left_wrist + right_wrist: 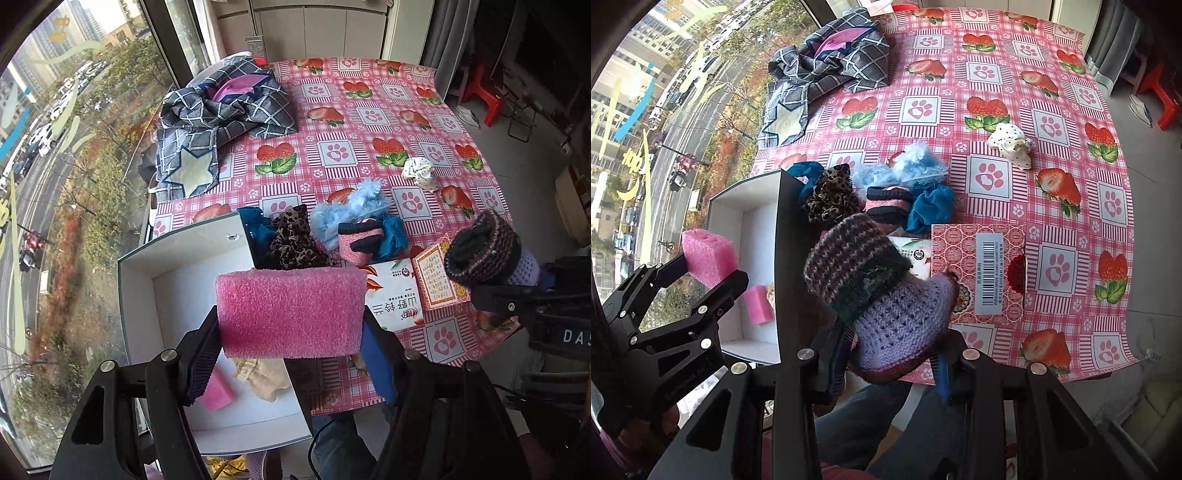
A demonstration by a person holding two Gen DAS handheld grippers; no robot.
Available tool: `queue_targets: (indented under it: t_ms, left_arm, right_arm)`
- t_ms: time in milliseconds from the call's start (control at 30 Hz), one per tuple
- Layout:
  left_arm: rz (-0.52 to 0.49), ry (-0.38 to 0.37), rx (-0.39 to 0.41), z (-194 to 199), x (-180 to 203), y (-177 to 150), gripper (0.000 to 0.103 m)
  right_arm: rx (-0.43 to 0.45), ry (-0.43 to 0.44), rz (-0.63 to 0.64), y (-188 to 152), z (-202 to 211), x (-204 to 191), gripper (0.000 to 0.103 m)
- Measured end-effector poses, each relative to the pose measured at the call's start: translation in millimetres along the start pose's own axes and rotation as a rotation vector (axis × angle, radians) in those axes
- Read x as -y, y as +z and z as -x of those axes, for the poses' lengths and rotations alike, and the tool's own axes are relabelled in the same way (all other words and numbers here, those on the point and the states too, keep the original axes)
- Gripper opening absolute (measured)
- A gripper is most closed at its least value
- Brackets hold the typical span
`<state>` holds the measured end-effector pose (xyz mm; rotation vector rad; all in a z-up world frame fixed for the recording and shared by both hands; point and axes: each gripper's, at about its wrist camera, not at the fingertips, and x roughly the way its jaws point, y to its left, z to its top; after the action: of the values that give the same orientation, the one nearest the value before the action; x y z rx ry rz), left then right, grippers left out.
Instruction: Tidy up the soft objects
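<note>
Left tool (291,325) pinching the pink foam block (290,312) by its ends, light and squashy; right tool (892,354) clamps the floppy knitted bootie (882,295).

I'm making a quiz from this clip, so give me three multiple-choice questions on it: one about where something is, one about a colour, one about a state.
1. Where does the polka-dot scrunchie lie?
A. in the white box
B. alone on the tablecloth
C. on the grey checked cloth

2. What colour is the foam block in the left gripper?
A. pink
B. green
C. white

3. What is the right gripper doing?
A. hanging open
B. gripping a knitted bootie
C. gripping a card box

Key: 1 B, it sits apart from the pile. 2 A, pink between the pads. 3 B, the bootie's sole is clamped.
</note>
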<state>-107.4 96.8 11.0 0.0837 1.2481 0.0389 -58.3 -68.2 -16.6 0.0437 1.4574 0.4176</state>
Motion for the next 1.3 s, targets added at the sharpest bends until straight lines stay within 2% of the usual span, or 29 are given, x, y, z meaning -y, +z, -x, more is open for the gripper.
queue_targets:
  t_ms: [467,1300]
  left_arm:
    - [0.145,0.038,-0.006,7.7,-49.1,-25.8,0.073]
    - [0.265,0.064,-0.003,14.0,-97.6,-47.2,0.073]
  right_arm:
    - [-0.034,0.008,0.117,3.6,-13.6,-47.5,0.039]
    - [-0.07,0.01,0.228,11.0,-31.9,-98.2,0.039]
